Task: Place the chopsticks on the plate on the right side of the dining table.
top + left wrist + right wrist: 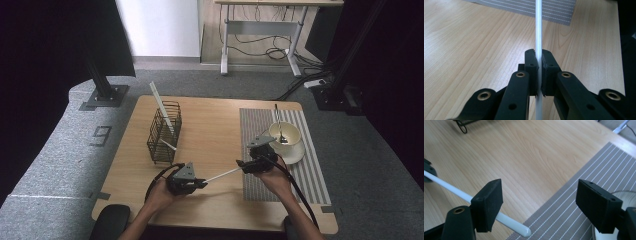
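A: Clamping a white chopstick [538,37], the left hand-held gripper [200,183] has its jaws closed tight on the stick, low over the wooden tabletop [215,130]. In the left gripper view the stick runs straight up between the two pads toward the striped placemat [549,10].

B: Noted. Right hand-held gripper [240,164]?

A: Jaws wide apart, nothing pressed between them. In the right gripper view the stick's rounded tip [522,231] lies in the gap, close beside one pad [487,203] and well clear of the other. Whether it touches the near pad, cannot tell.

B: Position of the stick overall?

A: High view: it spans level from the left hand-held gripper to the right one, above the tabletop near the front edge, its far end at the placemat's edge.

B: Other items?

A: Black wire basket [164,132] toward the left, with white sticks [162,106] leaning in it. On the placemat, a cream cup [285,134] on a saucer [295,152], a metal utensil [278,120] standing in the cup, just beyond the right hand [272,175].
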`<state>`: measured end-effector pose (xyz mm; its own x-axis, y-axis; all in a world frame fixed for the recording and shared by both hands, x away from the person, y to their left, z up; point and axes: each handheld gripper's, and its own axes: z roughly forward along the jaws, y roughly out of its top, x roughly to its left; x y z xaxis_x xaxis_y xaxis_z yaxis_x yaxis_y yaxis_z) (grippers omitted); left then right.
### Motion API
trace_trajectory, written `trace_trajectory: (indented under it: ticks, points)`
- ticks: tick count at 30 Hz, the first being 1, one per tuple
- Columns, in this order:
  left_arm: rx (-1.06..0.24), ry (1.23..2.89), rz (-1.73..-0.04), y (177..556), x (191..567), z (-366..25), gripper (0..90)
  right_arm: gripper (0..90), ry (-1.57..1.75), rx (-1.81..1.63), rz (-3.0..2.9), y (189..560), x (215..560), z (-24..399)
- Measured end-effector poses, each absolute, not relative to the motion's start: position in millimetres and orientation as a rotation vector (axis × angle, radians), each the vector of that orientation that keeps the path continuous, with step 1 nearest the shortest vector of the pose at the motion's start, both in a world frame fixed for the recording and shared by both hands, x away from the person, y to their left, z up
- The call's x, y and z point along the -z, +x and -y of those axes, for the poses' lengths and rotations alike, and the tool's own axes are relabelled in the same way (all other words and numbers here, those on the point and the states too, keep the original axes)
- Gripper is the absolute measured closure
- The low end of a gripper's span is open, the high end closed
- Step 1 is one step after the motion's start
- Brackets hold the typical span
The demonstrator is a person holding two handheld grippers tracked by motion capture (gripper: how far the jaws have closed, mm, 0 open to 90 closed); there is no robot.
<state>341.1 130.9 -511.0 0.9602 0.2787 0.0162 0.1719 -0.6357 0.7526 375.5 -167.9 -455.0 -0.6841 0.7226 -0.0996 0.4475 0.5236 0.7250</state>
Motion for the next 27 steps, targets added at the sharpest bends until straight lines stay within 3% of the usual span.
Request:
trace_trajectory:
  ticks: [20,24,27]
  points:
    - [-0.063,2.41,-0.268,339,512,-125,85.5,13.5,0.81,-0.971,-2.606,350,457,164]
    - [-0.056,2.433,-0.235,338,511,-124,85.5,15.3,0.731,-0.892,-2.67,345,465,155]
    - [-0.049,2.441,-0.222,337,511,-123,85.5,21.8,0.673,-0.823,-2.701,341,472,150]
